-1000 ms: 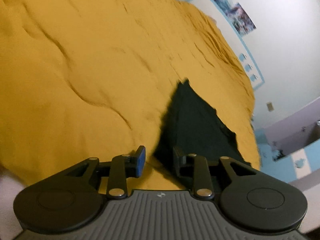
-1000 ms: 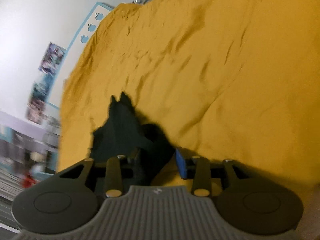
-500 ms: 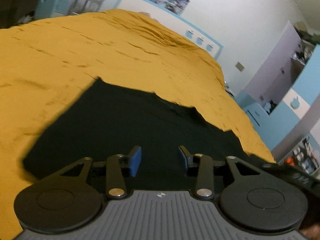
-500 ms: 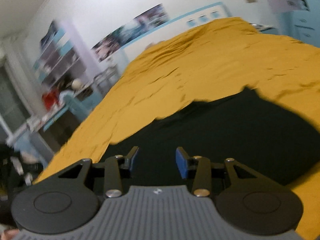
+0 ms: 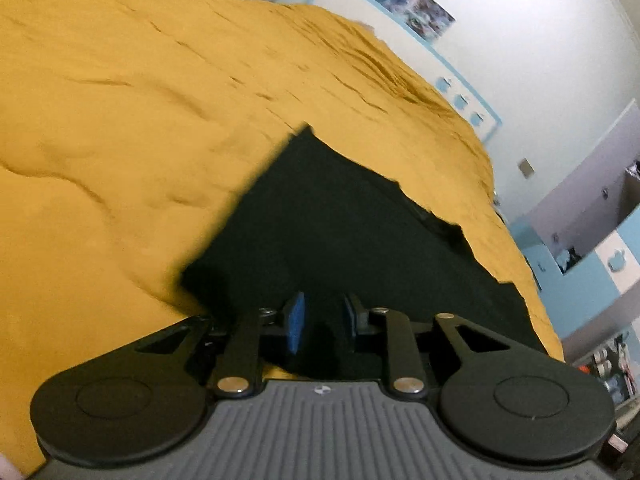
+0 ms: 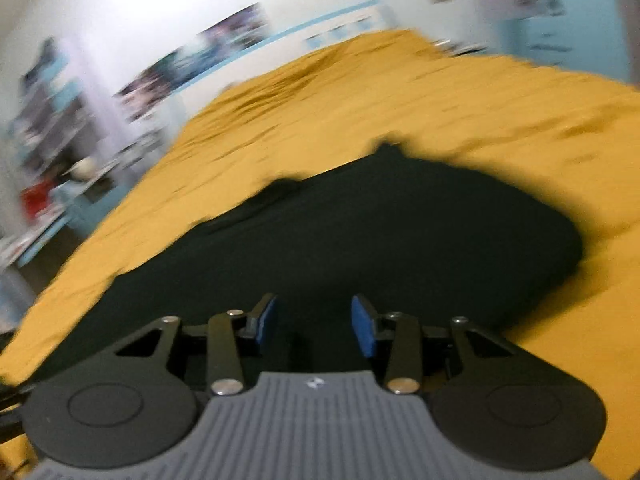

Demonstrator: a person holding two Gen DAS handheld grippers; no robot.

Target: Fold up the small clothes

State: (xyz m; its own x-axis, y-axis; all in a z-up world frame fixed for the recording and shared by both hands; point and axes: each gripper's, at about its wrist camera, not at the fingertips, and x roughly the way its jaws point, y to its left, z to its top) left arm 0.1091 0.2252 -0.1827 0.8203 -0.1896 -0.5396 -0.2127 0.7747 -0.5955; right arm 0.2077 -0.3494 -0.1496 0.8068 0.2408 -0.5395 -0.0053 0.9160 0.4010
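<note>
A dark, nearly black garment [image 5: 344, 232] lies spread flat on a mustard-yellow bed cover [image 5: 120, 140]. It also shows in the right wrist view [image 6: 340, 240], blurred by motion. My left gripper [image 5: 322, 320] hovers over the garment's near edge, jaws partly open, with dark cloth showing between the blue pads [image 5: 296, 322]. My right gripper [image 6: 314, 324] is open over the garment's near edge, with nothing held between its pads.
The yellow cover [image 6: 440, 112] fills the bed around the garment. A white wall with posters [image 5: 416, 8] and a light blue stripe stands behind. Blue and lilac furniture [image 5: 588, 220] stands on the right, and shelves [image 6: 52, 120] on the left of the right wrist view.
Both grippers held the garment up a second ago, then laid it flat on the cover. The left jaws have narrowed since half a second ago. The right gripper is moving, blurring its view.
</note>
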